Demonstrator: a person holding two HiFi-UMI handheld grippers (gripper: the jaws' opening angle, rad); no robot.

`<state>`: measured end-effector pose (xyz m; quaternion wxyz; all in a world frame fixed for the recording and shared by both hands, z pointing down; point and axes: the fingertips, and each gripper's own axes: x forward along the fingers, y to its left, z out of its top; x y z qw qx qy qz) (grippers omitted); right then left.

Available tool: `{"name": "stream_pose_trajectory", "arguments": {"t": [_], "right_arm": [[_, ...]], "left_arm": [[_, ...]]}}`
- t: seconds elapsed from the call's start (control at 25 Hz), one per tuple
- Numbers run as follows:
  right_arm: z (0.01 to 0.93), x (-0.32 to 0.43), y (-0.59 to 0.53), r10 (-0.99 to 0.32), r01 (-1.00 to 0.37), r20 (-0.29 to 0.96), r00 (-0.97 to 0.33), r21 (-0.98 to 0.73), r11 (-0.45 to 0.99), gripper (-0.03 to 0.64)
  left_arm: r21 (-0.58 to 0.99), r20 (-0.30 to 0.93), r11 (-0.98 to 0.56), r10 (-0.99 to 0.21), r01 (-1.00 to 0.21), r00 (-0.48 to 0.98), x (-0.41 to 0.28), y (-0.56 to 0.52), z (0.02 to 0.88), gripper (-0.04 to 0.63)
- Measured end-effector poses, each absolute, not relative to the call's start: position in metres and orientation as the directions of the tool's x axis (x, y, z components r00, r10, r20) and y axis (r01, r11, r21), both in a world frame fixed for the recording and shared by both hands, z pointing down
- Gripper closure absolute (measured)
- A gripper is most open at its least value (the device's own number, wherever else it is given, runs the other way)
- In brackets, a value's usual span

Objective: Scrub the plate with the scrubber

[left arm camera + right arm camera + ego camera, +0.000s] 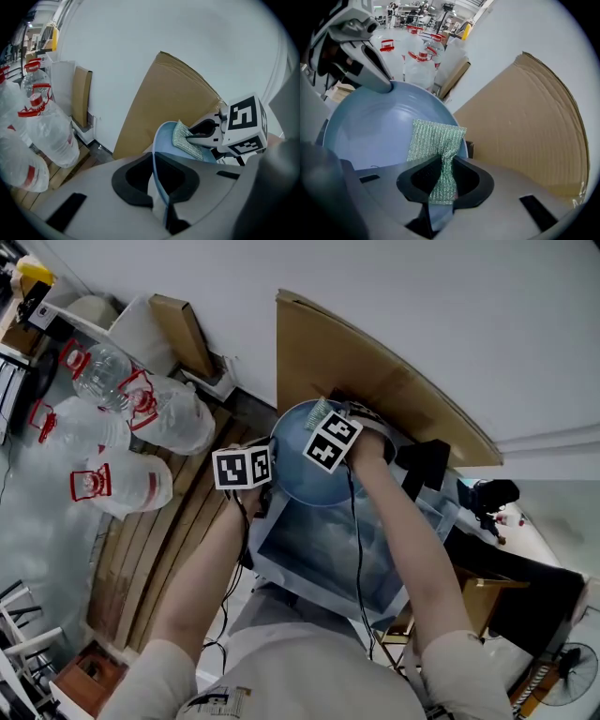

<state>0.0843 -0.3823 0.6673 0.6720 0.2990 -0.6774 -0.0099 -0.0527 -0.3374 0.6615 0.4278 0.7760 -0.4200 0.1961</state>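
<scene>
- While the blue plate (370, 131) stands tilted on edge above the clear tub (319, 563), its rim pinched tight by the jaws of the left gripper (158, 187), the scrubbing step looks under way.
- The right gripper (440, 185) has its jaws clamped on the green scrubber (436, 138), which is laid against the plate's face near the rim.
- The next move probably calls for pressed strokes across that face.
- A cardboard sheet (525, 122) stands just behind, and water jugs (122, 427) lie well apart.

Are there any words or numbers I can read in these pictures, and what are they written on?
No words or numbers can be read.
Left marker cube and right marker cube: black-and-white square patterns, not letters.
Water jugs: red patches, too blurred to read.
Shirt: dark print, too small to read.
</scene>
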Motion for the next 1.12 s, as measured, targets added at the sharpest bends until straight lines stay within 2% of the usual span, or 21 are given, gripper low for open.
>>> {"name": "stream_pose_trajectory", "arguments": {"t": [0.12,0.28,0.56,0.76,0.96,1.12], "right_arm": [[0.666,0.101,-0.36,-0.378,-0.4,0.919,0.109,0.389,0.83,0.514],[0.667,0.103,-0.314,-0.298,-0.336,0.945,0.132,0.326,0.884,0.512],[0.668,0.044,-0.254,-0.187,-0.284,0.981,-0.049,0.166,0.944,0.509],[0.671,0.008,-0.27,-0.261,-0.262,0.96,-0.1,0.228,0.938,0.509],[0.674,0.008,-0.318,-0.356,-0.195,0.934,0.019,0.353,0.915,0.511],[0.672,0.015,-0.366,-0.449,-0.224,0.893,0.031,0.444,0.868,0.514]], "left_arm": [[0.497,0.664,-0.282,-0.486,-0.821,0.568,-0.053,-0.338,0.662,0.569],[0.514,0.666,-0.261,-0.479,-0.817,0.572,-0.054,-0.338,0.661,0.569],[0.536,0.671,-0.225,-0.471,-0.814,0.572,-0.052,-0.338,0.663,0.568],[0.554,0.668,-0.199,-0.473,-0.809,0.574,-0.055,-0.336,0.663,0.568],[0.572,0.662,-0.175,-0.479,-0.801,0.577,-0.061,-0.331,0.662,0.568],[0.571,0.661,-0.179,-0.478,-0.801,0.578,-0.063,-0.329,0.662,0.568]]}}
